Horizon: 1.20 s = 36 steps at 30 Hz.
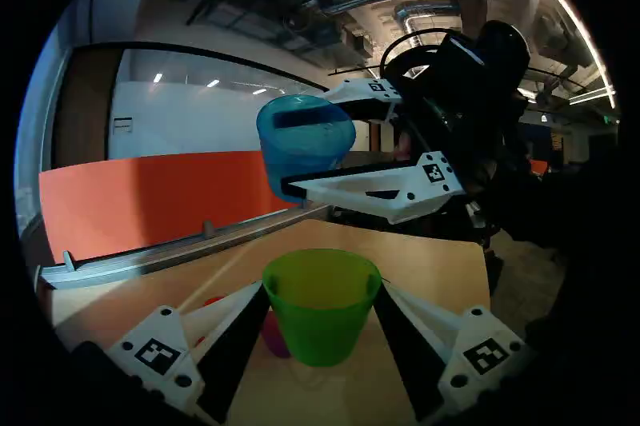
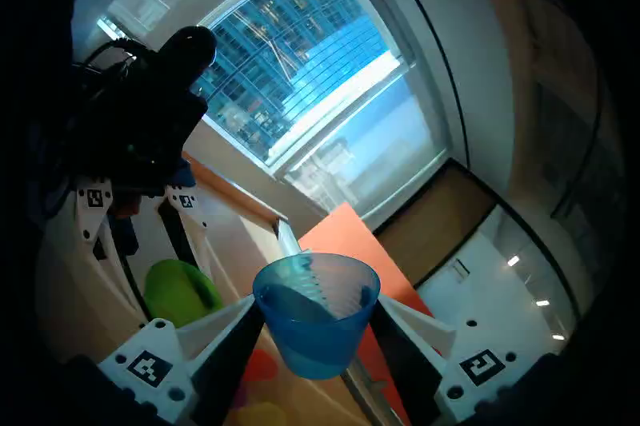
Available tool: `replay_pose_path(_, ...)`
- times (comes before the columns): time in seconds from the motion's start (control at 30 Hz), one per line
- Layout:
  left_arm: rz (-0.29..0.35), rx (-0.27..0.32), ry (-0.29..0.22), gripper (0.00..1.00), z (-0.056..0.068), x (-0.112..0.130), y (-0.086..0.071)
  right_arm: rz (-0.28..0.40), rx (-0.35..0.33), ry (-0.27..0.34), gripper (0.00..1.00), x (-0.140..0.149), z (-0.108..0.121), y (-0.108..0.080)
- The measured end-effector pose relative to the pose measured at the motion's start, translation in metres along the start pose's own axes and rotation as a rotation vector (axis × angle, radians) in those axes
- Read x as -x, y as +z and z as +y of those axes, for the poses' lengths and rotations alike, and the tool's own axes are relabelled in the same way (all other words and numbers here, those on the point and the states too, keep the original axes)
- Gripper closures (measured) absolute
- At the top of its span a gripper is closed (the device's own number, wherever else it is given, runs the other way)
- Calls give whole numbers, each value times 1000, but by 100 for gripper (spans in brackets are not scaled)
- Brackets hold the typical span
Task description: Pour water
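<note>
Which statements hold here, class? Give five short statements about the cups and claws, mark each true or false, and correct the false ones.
1. The left claw grips a green cup. True.
2. The right claw holds a red cup. False: it holds a blue cup.
3. In the left gripper view, the blue cup sits higher than the green cup. True.
4. The green cup lies on its side. False: it is upright, mouth up, between the left claw's fingers.
5. An orange panel stands beyond the wooden table. True.
</note>
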<state>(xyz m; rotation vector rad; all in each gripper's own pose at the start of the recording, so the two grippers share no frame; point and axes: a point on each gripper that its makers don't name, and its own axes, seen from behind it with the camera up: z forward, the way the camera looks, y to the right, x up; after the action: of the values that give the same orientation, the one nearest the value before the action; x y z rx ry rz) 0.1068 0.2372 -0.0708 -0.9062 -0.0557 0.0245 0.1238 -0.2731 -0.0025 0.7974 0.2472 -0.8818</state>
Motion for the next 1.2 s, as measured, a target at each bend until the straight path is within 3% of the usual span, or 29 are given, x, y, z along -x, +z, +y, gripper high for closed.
replay_pose_path(0.77,10,13,-1,13,4,-4,5,-22,37,-177,12,-4,14,5)
replay_pose_path(1.2,12,16,-3,13,5,-6,6,-22,52,-217,12,-5,16,5)
